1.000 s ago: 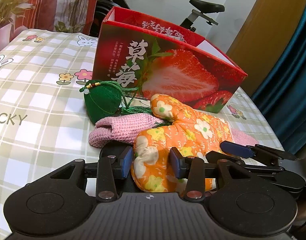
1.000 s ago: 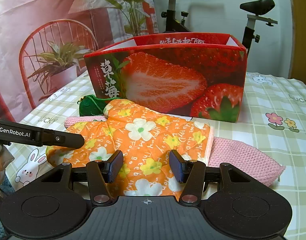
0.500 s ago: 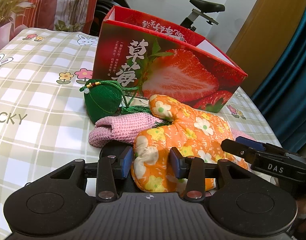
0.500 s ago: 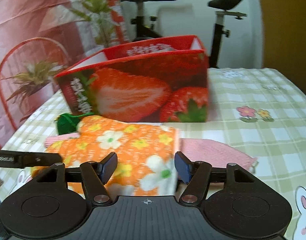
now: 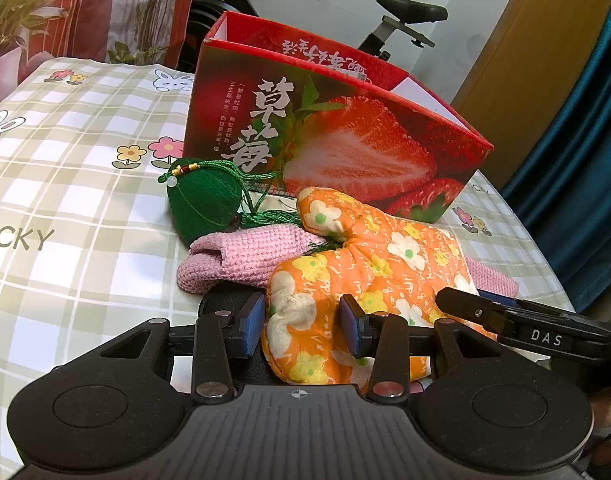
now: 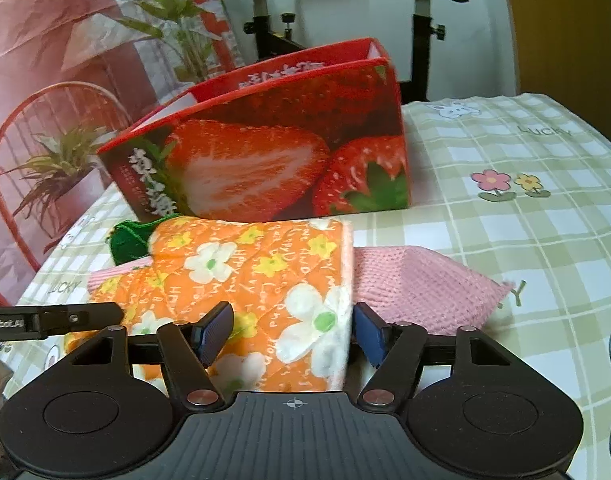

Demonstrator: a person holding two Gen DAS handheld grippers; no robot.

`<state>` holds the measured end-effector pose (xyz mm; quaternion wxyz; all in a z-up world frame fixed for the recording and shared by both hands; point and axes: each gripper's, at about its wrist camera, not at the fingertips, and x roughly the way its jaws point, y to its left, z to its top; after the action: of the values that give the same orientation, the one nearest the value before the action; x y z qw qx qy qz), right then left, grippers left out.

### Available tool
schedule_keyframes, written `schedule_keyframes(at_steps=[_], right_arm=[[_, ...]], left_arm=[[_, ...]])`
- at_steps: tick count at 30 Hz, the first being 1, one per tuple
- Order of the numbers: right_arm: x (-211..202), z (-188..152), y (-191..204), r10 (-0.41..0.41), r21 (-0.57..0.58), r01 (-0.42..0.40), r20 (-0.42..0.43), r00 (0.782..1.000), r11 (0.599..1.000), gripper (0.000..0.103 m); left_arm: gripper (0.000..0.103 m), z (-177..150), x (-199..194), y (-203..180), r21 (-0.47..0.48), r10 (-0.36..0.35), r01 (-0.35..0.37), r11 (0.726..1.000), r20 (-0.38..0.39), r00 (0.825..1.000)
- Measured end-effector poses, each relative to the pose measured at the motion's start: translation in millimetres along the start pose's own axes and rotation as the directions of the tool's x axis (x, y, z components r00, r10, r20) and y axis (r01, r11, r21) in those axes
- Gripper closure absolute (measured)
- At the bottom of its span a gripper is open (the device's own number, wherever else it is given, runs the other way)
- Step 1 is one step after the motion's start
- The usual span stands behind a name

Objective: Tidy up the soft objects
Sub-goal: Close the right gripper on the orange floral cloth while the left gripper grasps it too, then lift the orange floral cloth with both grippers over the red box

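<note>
lying on the checked cloth (image 5: 65, 184) in front of the strawberry box (image 5: 329, 136) is the orange floral mitt (image 5: 369, 264), its thumb pointing toward the box and its body resting partly over a pink knit piece (image 5: 241, 252). the left gripper (image 5: 301, 324) is holding the mitt's rounded fingertip end, its blue pads pressing in on both sides of the padding at a narrow spacing. the right gripper (image 6: 291, 330) is sitting at the mitt's cuff end with its jaws standing fairly wide; the cuff is lying between them, the right pad just outside the pink-trimmed edge, and whether the left pad is touching the fabric cannot be told. in the right wrist view the pink knit is sticking out to the right from under the mitt (image 6: 257, 280), lying flat on the cloth. a green pouch (image 5: 203, 204) with a cord and tassel is sitting just left of the mitt's thumb, close against the box front. the box is standing open-topped. an exercise bike (image 5: 405, 16) is standing behind the table.
</note>
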<state>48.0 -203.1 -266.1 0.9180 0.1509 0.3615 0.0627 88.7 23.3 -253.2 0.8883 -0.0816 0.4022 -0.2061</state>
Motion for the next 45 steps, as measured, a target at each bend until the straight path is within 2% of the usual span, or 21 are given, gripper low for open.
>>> schedule_keyframes(at_steps=[4,8,13,21,27,30,34,37,45], right_arm=[[-3.4,1.4,6.1,-0.002,-0.042,0.003,0.016,1.000,0.999,0.048],[-7.4,3.1,14.2,0.001,-0.101,0.003,0.039,0.999,0.995,0.059],[-11.0,4.0,21.8,0.018,-0.149,-0.011,0.049,0.999,0.989,0.063],[-17.9,5.0,29.4,-0.006,-0.213,0.025,0.091,0.996,0.977,0.077],[-24.7,7.2,37.9,0.052,-0.264,-0.026,0.091,0.995,0.964,0.090],[-25.1,8.7,40.3,0.057,-0.276,-0.032,0.084,0.995,0.960,0.091],[-25.7,9.2,37.6,0.062,-0.252,-0.039,0.081,0.995,0.967,0.092],[-28.2,11.7,36.0,0.071,-0.246,-0.047,0.090,0.993,0.968,0.093],[-40.9,27.5,33.5,0.085,-0.241,-0.048,0.146,0.986,0.969,0.094]], left_arm=[[0.059,-0.1,-0.1,-0.3,0.000,0.000,0.000,1.000,0.000,1.000],[0.059,0.0,0.0,-0.3,0.000,0.000,0.000,1.000,0.000,1.000],[0.060,-0.1,-0.3,-0.4,0.000,0.000,0.000,1.000,-0.001,1.000],[0.059,-0.6,-0.6,-0.3,0.001,0.001,-0.001,1.000,-0.001,1.000],[0.060,-0.4,-0.7,-0.2,0.000,0.000,0.000,1.000,-0.001,1.000],[0.061,-0.2,-1.5,0.3,-0.003,-0.001,0.001,1.000,-0.001,1.000],[0.076,0.9,-8.5,2.6,-0.013,-0.016,0.016,1.000,0.013,1.000],[0.082,2.8,-16.5,2.0,-0.014,-0.024,0.024,1.000,0.029,0.999],[0.085,17.5,-41.7,-7.4,0.029,-0.046,0.043,0.999,0.107,0.993]])
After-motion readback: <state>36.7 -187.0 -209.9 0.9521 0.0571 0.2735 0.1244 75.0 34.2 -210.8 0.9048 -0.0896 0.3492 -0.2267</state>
